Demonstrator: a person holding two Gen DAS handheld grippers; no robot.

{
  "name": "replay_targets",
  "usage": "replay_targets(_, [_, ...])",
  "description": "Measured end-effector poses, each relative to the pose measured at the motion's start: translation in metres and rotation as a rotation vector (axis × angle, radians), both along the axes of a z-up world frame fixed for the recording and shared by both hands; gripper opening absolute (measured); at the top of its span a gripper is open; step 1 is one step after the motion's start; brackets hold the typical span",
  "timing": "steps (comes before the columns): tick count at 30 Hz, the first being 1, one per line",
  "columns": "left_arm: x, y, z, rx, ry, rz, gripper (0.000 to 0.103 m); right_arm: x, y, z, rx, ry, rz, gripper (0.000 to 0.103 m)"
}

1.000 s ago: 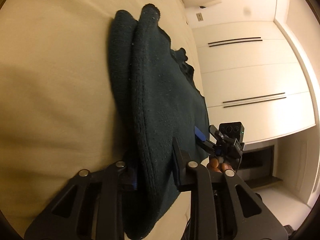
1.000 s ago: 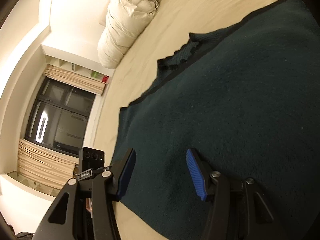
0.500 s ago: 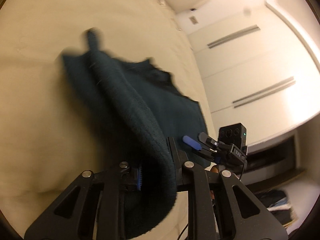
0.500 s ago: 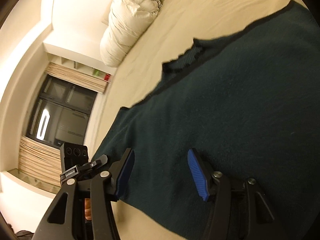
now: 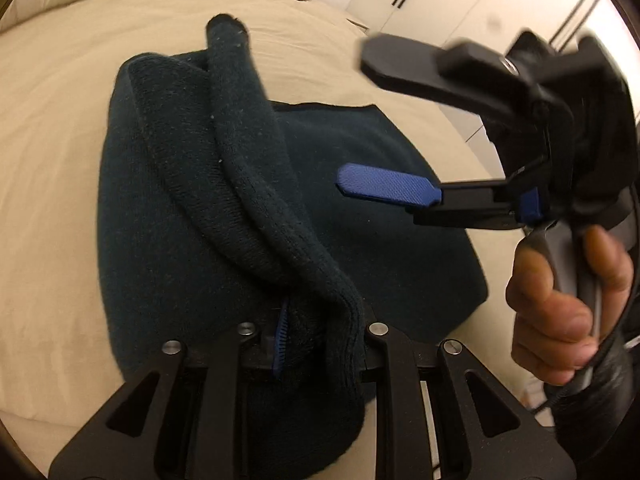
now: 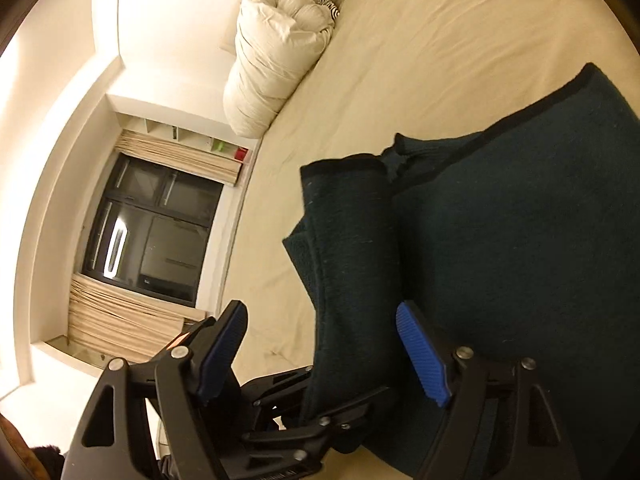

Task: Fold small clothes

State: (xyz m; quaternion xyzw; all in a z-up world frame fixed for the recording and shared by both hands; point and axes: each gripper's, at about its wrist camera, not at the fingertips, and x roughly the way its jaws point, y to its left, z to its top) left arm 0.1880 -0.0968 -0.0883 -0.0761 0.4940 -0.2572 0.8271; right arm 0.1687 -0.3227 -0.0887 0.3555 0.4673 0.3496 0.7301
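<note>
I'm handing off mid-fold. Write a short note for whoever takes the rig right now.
Left gripper: shut on a bunched edge of the sweater, lifting it over the flat part.
Right gripper: open, jaws have just been widening, nothing gripped; it hovers over the sweater's near edge.
Sweater lies on the bed.
Done: one side folded over.
Left: lay the lifted part flat, release, finish the folds.

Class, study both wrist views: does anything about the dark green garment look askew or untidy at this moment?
Yes. The dark green knit garment is half folded: the left claw pinches a bunched, twisted ridge of it above the bed, so the fold runs crooked. The right claw hangs open, holding nothing.
</note>
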Motion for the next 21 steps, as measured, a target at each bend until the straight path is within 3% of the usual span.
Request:
replay_targets(3, [0.008,-0.018,0.0,0.047,-0.019,-0.021,0.023,0.004,-0.004,-0.006,-0.009,0.021,-0.016,0.08])
replay_targets(5, [0.012,-0.031,0.004,0.066,-0.039,-0.055,0.036,0.006,-0.003,-0.01,-0.016,0.037,-0.01,0.08])
replay_targets(6, [0.01,-0.036,0.006,0.046,-0.042,-0.082,0.055,0.007,-0.005,-0.011,-0.016,0.047,-0.001,0.08])
replay_targets(8, [0.003,-0.036,0.011,0.024,-0.069,-0.104,0.058,0.009,-0.009,-0.017,-0.016,0.075,0.004,0.081])
replay_targets(10, [-0.006,-0.027,0.014,-0.066,-0.069,-0.16,0.071,0.01,-0.019,-0.023,-0.015,0.103,-0.029,0.082])
replay_targets(13, [-0.02,0.0,0.016,-0.102,-0.078,-0.164,0.072,0.006,-0.031,-0.032,0.015,0.124,-0.03,0.081])
replay_targets(18, [-0.028,0.078,0.023,-0.245,-0.111,-0.037,0.072,0.0,-0.026,-0.029,-0.033,0.098,-0.009,0.08])
replay_targets(21, [-0.011,0.096,0.018,-0.243,-0.091,0.015,0.072,-0.005,-0.016,-0.025,-0.085,0.072,0.011,0.079])
